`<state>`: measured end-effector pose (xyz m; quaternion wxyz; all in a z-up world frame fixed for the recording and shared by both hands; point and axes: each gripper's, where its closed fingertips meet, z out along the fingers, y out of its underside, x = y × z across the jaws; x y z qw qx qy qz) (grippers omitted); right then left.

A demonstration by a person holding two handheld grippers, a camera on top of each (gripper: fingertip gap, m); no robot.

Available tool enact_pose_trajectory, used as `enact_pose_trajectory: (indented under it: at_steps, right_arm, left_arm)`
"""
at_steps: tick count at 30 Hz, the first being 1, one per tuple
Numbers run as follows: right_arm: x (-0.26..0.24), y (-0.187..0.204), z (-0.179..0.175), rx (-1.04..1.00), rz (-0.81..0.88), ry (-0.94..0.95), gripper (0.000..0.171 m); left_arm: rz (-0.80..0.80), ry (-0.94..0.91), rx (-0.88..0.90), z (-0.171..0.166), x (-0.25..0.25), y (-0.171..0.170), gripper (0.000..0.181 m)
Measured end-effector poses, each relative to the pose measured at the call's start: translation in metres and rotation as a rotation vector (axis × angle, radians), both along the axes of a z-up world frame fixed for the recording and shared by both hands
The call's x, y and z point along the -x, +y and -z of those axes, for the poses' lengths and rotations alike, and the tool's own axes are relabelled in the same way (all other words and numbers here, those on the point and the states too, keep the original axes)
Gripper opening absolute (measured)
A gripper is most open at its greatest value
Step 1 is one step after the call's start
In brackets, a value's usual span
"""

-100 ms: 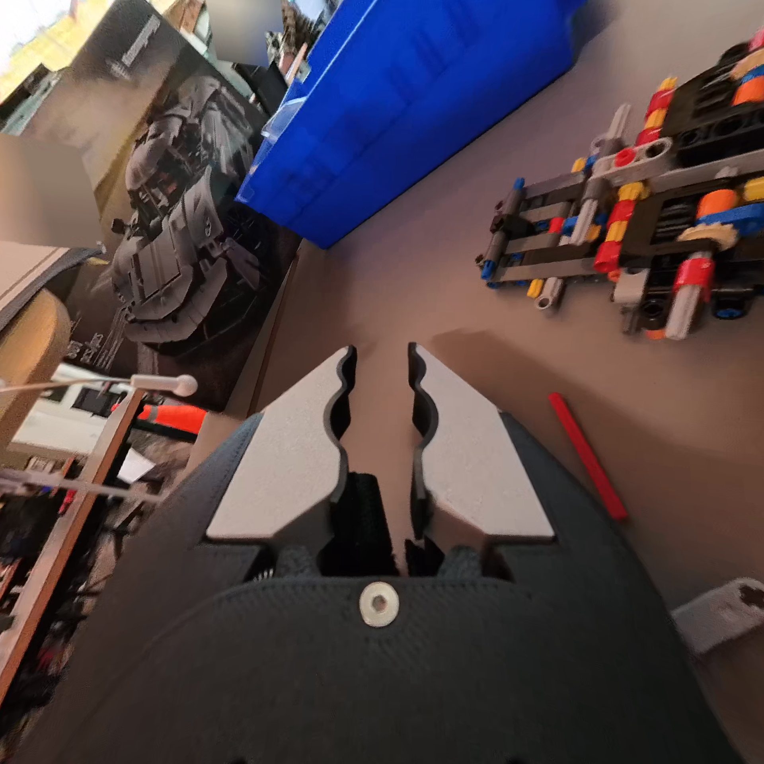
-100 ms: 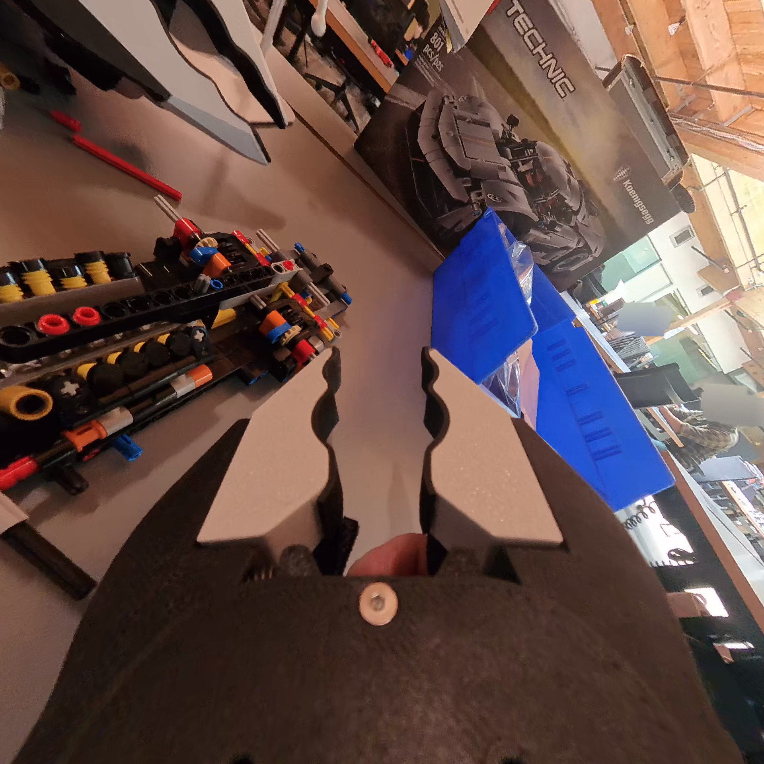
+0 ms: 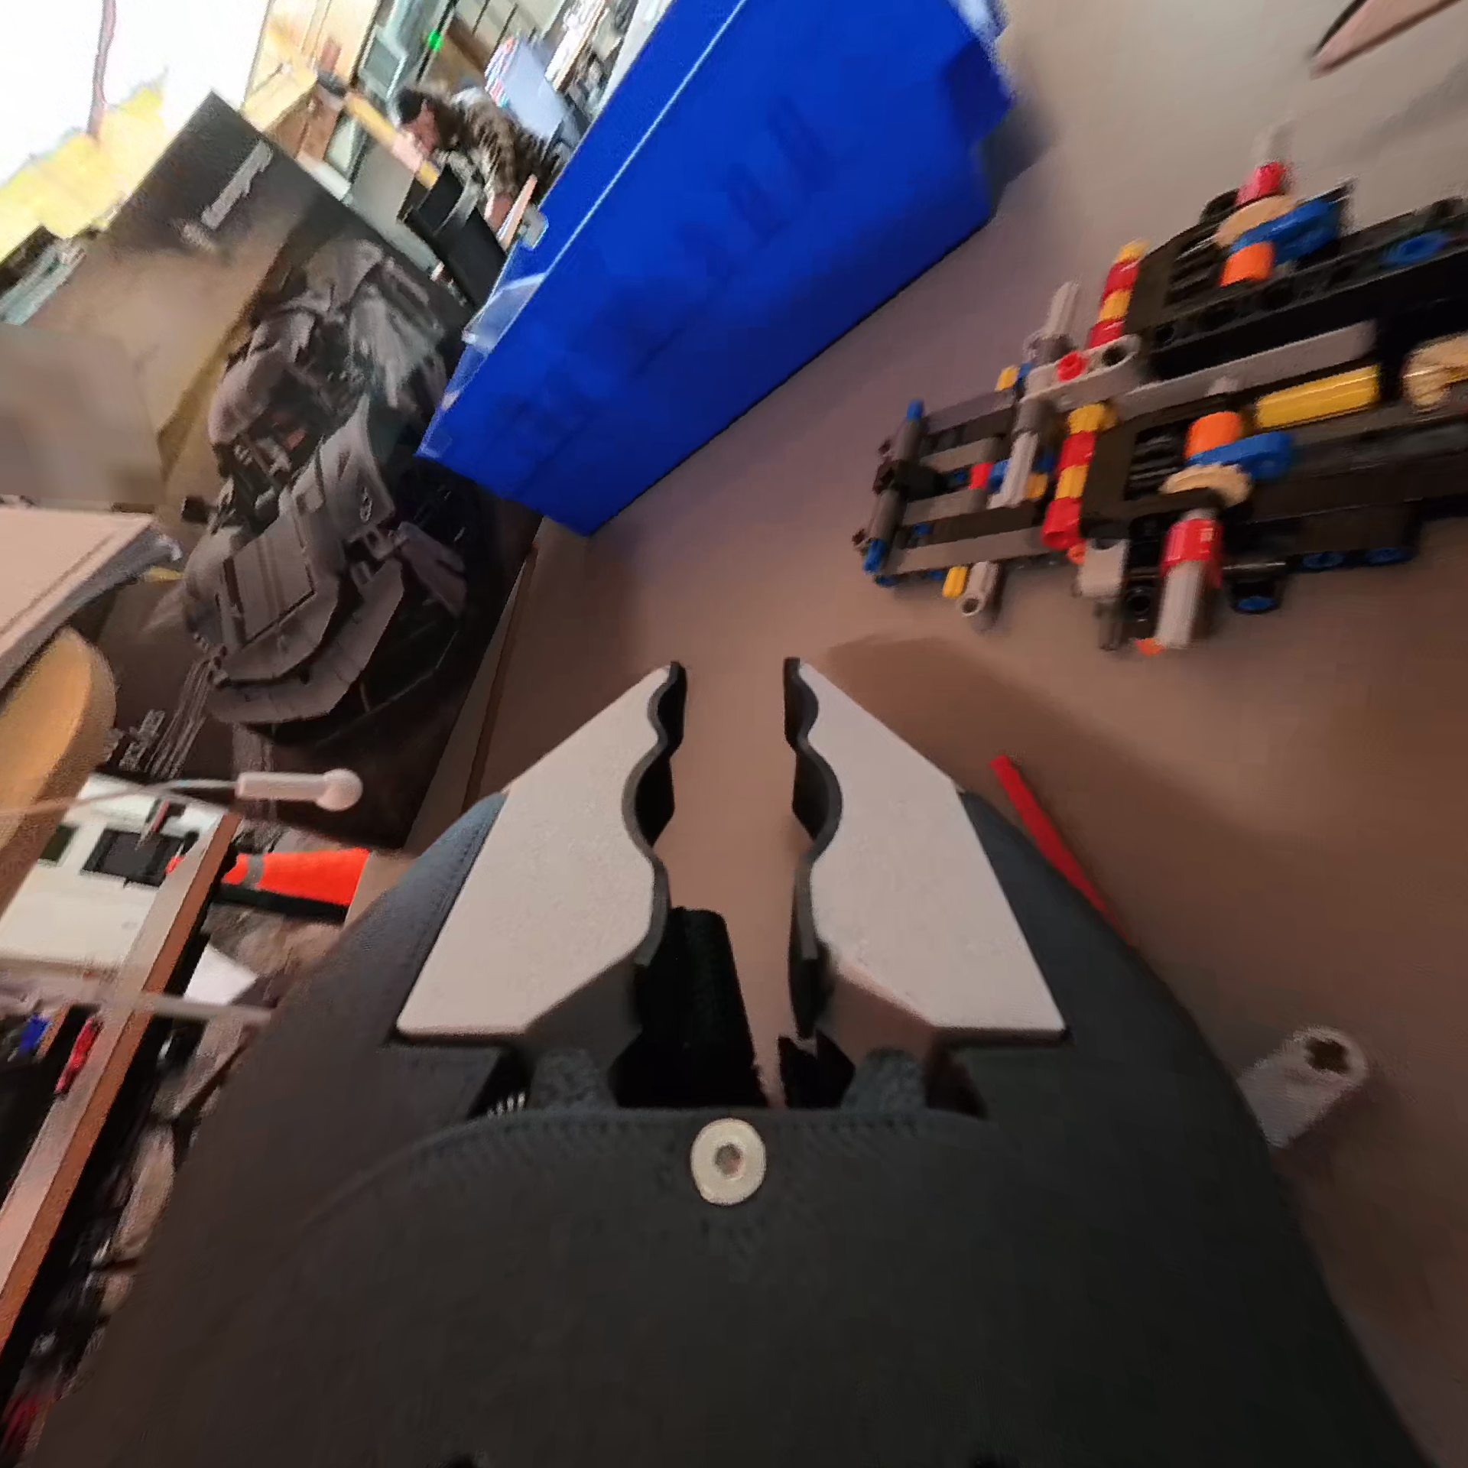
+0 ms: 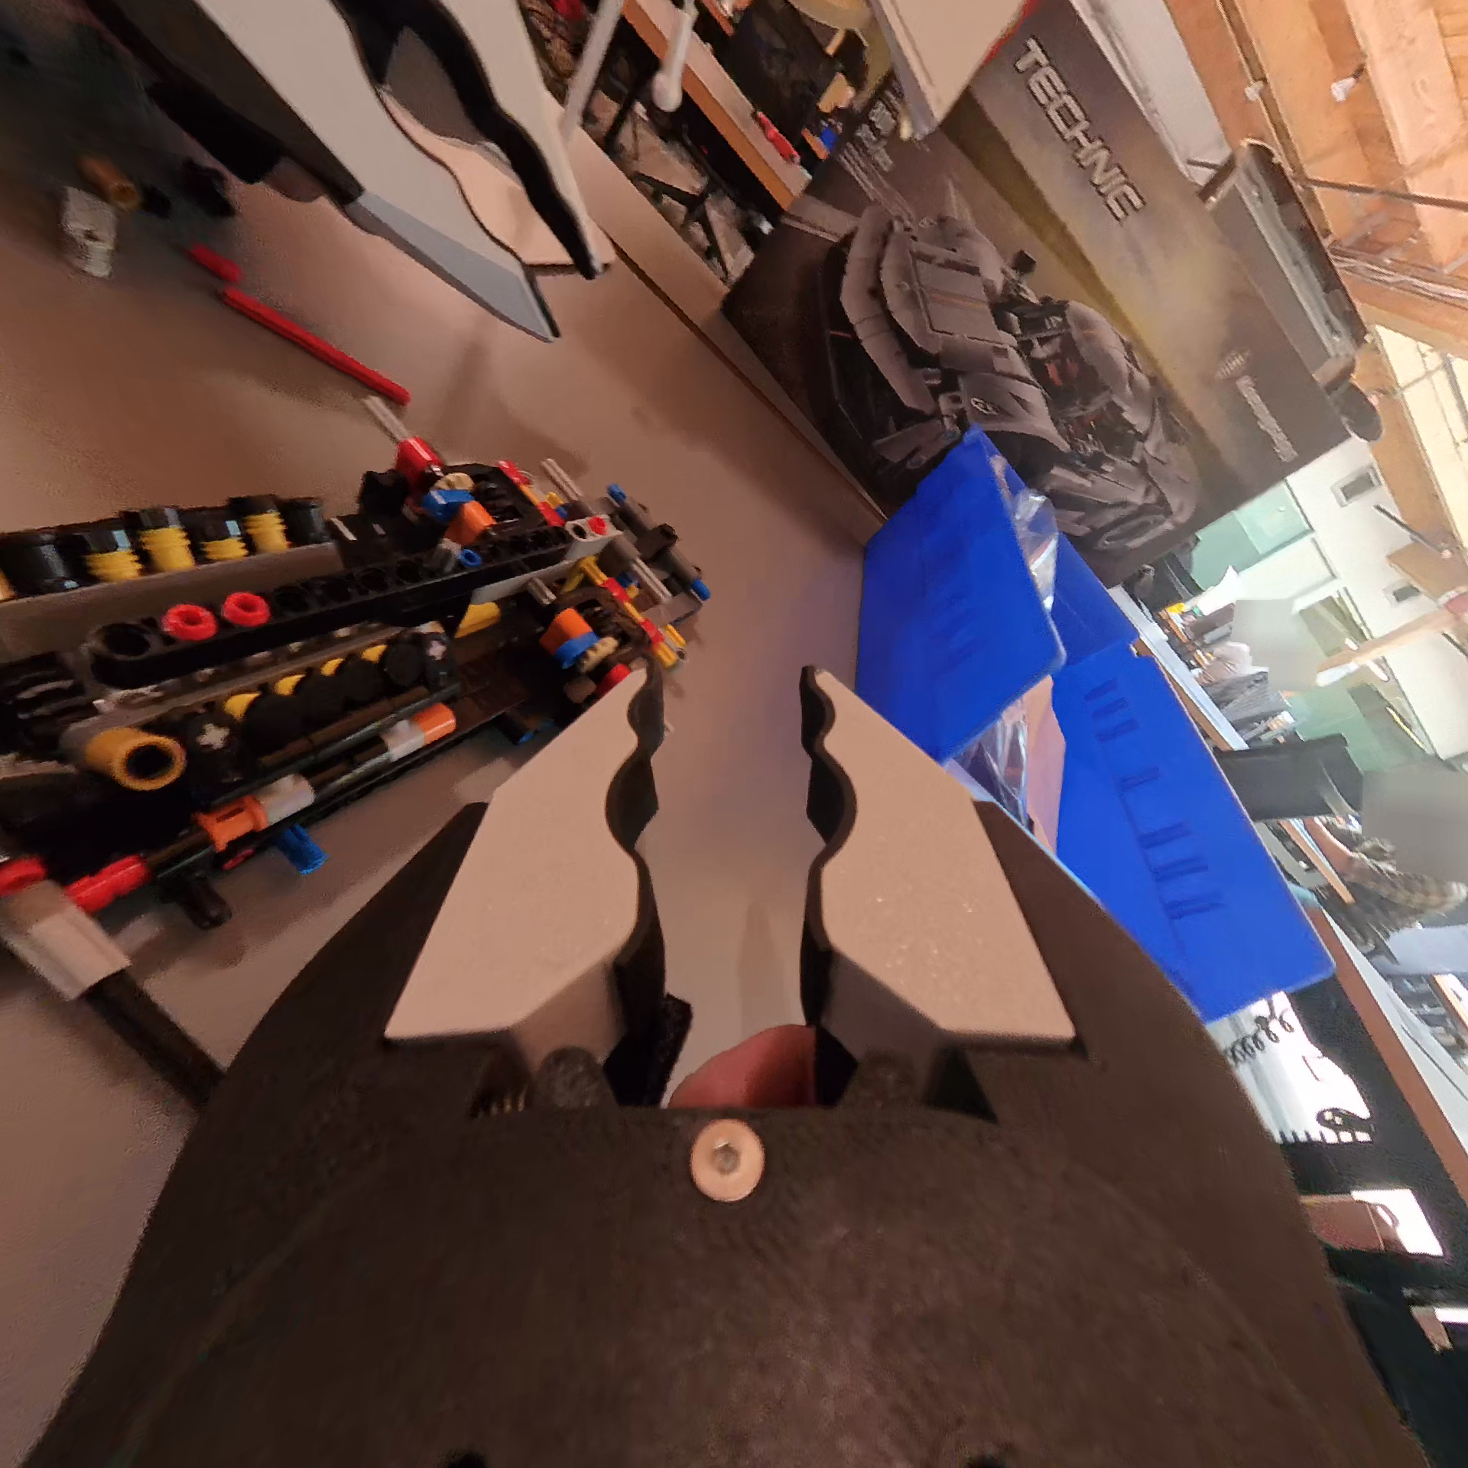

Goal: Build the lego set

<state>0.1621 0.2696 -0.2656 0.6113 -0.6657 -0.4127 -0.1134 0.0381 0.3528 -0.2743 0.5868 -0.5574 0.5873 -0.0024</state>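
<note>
Hovering both tools, left tool [image 3: 735,675] and right tool [image 4: 727,683], apart and empty, I judge the lego frame [image 4: 334,635] light, rigid but snap-apart; grip its long black beams.

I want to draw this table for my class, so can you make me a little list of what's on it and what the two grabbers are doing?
Table: grey-brown
Half-built model: lying flat, black with red, yellow, orange and blue bits
Red stick: loose on the table, beside the left gripper
Blue bins: behind the model
Set box: standing at the table's far edge
Left gripper: open, empty
Right gripper: open, empty
</note>
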Motion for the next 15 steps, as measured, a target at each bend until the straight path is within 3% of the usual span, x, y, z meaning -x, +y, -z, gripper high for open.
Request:
enact_pose_trajectory:
  at_steps: [8, 15]
  right_arm:
    - [0.014, -0.007, 0.015, 0.06, -0.159, -0.126, 0.018]
    - [0.005, 0.0, 0.026, 0.106, -0.242, -0.278, 0.015]
  left_arm:
    - [0.312, -0.008, 0.275, -0.001, -0.017, -0.058, 0.028]
    - [0.393, 0.1, 0.281, 0.003, -0.042, -0.083, 0.042]
